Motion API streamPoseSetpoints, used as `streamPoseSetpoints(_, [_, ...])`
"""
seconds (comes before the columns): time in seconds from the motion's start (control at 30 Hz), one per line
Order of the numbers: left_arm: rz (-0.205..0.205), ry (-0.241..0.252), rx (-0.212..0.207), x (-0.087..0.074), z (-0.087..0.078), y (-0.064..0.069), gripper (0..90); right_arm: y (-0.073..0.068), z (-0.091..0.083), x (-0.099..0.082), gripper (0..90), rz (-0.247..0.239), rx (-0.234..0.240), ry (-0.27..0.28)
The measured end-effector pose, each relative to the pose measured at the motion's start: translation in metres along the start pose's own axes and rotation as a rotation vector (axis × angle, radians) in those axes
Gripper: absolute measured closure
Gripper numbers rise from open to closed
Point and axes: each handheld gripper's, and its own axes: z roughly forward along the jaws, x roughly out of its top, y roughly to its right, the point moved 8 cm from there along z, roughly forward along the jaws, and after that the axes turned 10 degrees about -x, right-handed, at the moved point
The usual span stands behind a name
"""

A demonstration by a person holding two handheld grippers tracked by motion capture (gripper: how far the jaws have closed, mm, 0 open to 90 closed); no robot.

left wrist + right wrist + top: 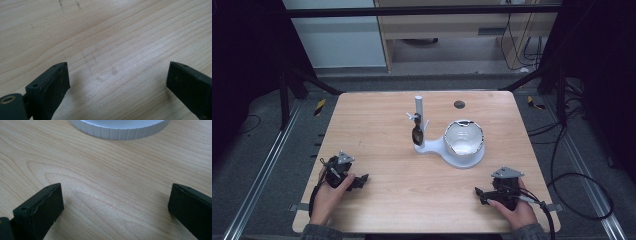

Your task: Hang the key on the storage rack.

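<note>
2 tools rest on the wooden surface [422, 195] near its front corners, the left tool [360, 181] and the right tool [478, 194], each with jaws spread wide on nothing. Between and beyond them stands a white stand [432, 146] carrying a bowl [463, 137], with dark sunglasses [417, 135] hanging on its post.

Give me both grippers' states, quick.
Left gripper: open, holding nothing, over bare table.
Right gripper: open, holding nothing, facing the white stand base.

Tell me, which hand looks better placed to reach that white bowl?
Probably the right. The right gripper rests on the bowl's side of the table, jaws open, the white base just ahead. The left gripper sits farther off.
</note>
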Motion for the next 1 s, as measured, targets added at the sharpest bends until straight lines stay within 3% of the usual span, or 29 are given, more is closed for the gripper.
streamPoseSetpoints(0.47, [-0.023,0.012,-0.026,-0.0021,0.0049,-0.0042,0.8,-0.0001,0.0002,0.0001,0.4,0.0,-0.001,0.0])
streamPoseSetpoints(0.8, [-0.016,0.051,-0.033,-0.0025,0.0068,-0.0038,0.0,-0.0001,0.0003,0.0002,0.4,-0.001,-0.001,0.0])
streamPoseSetpoints(1.0, [-0.015,0.05,-0.033,-0.0026,0.0068,-0.0039,0.0,-0.0001,0.0003,0.0003,0.4,-0.001,-0.001,0.0])
